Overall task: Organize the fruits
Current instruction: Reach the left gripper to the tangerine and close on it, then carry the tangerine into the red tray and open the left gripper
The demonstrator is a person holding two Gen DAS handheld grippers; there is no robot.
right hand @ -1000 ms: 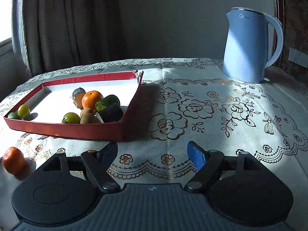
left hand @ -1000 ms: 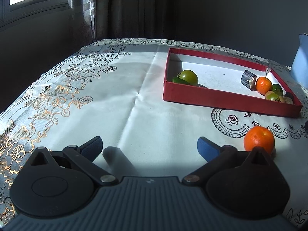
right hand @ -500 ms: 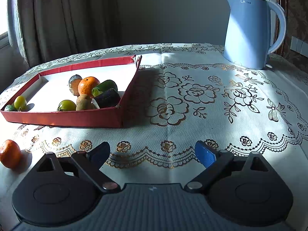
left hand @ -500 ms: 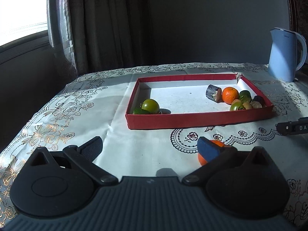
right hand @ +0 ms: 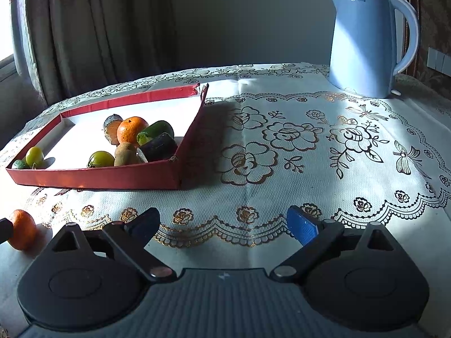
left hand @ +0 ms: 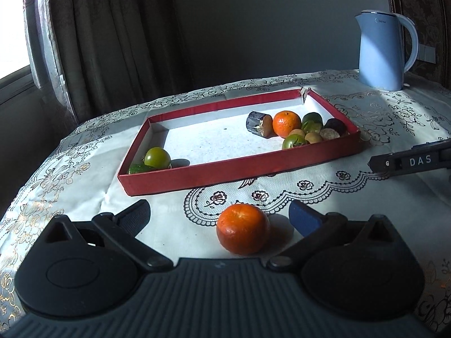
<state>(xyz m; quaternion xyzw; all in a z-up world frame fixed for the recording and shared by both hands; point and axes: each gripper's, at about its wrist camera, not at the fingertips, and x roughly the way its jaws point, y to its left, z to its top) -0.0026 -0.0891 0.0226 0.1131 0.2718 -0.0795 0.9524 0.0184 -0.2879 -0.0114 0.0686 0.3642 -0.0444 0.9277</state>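
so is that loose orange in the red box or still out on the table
Out. The loose orange sits on the tablecloth in front of the red box, between the open left tool's fingers, untouched.

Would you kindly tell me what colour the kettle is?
The kettle is pale blue; it shows best in the right wrist view.

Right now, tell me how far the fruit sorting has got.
Done: most fruit already lies in the red tray, clustered at its right end, with two green ones at the left. In hand: nothing gripped; the left gripper stands open around the loose orange on the tablecloth. Left: grasp that orange and tray it. The right gripper is open, empty.
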